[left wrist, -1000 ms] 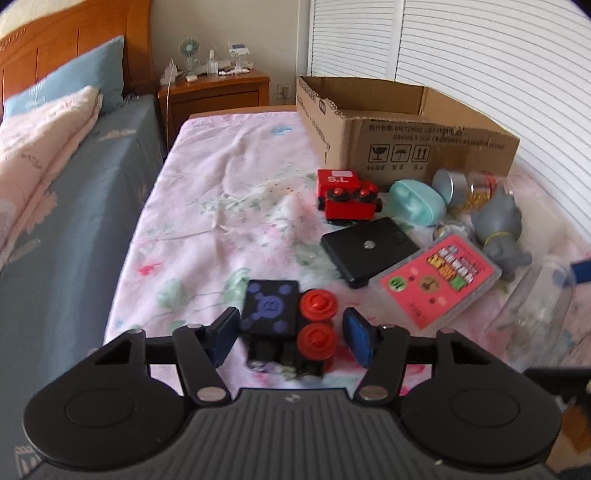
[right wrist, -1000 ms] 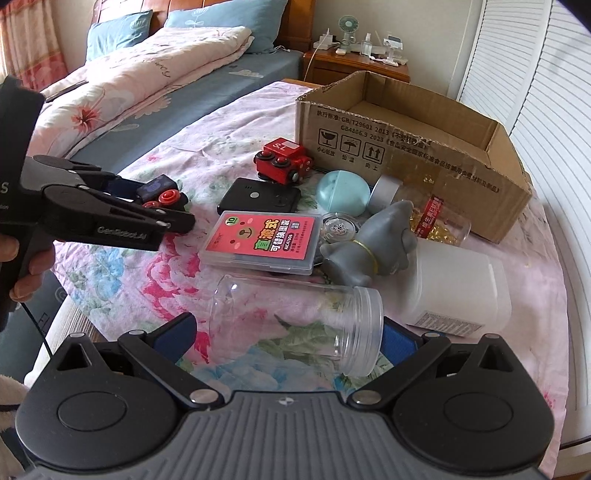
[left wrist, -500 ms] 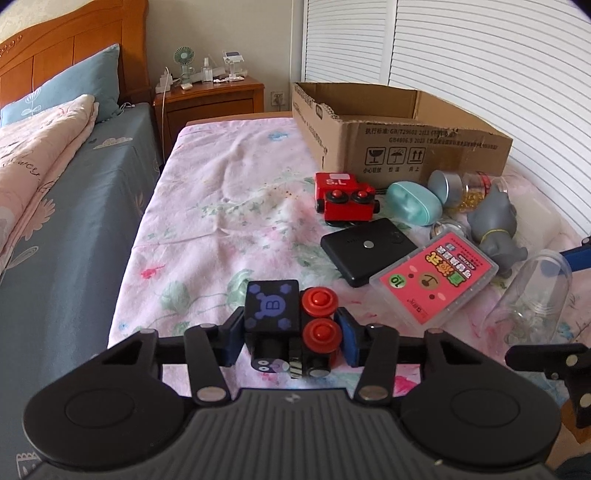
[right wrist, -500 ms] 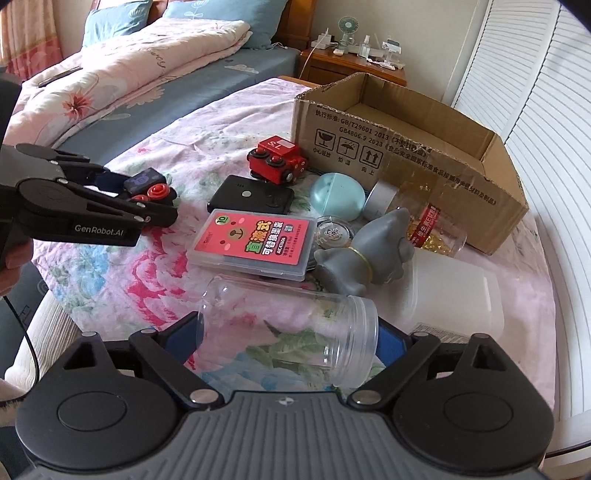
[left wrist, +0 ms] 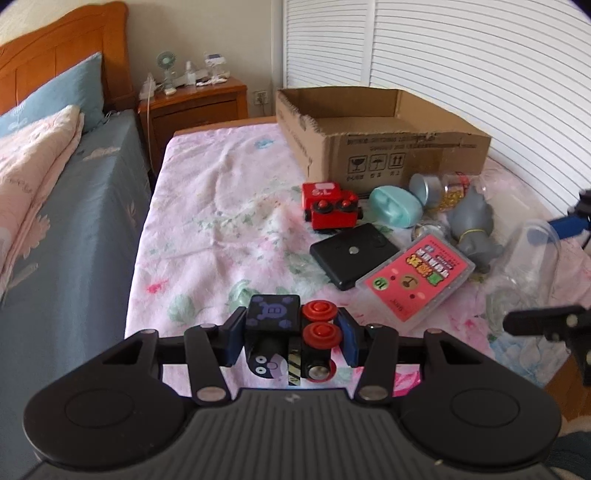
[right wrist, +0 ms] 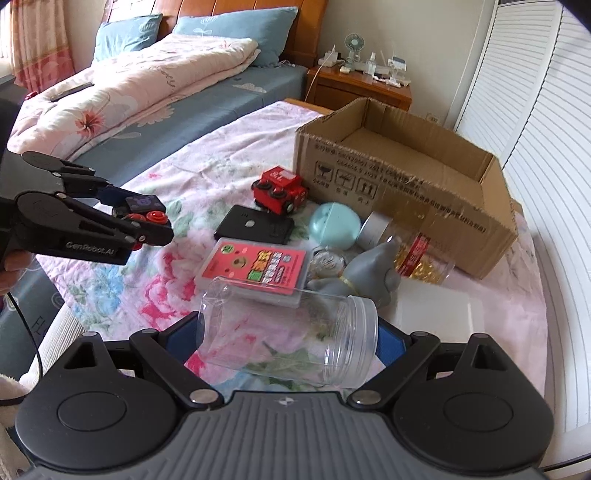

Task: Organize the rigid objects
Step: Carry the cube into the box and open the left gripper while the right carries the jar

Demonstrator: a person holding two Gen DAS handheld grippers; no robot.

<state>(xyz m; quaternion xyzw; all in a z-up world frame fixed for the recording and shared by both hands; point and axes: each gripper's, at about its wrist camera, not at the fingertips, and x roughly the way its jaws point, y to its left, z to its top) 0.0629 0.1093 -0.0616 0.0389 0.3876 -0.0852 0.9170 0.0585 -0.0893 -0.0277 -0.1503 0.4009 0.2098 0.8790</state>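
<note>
A wooden nightstand (left wrist: 192, 107) carries a small fan (left wrist: 166, 62) beside the bed (left wrist: 55, 206), with blue pillows (right wrist: 236, 26) and white louvered doors (left wrist: 461, 59).

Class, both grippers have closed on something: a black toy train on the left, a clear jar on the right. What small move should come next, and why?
Probably lift both and carry them toward the cardboard box. The left gripper is clamped on the black toy train, and the right gripper has just closed on the clear plastic jar lying on its side. The box stands open, its visible floor bare, while other items crowd its front.
</note>
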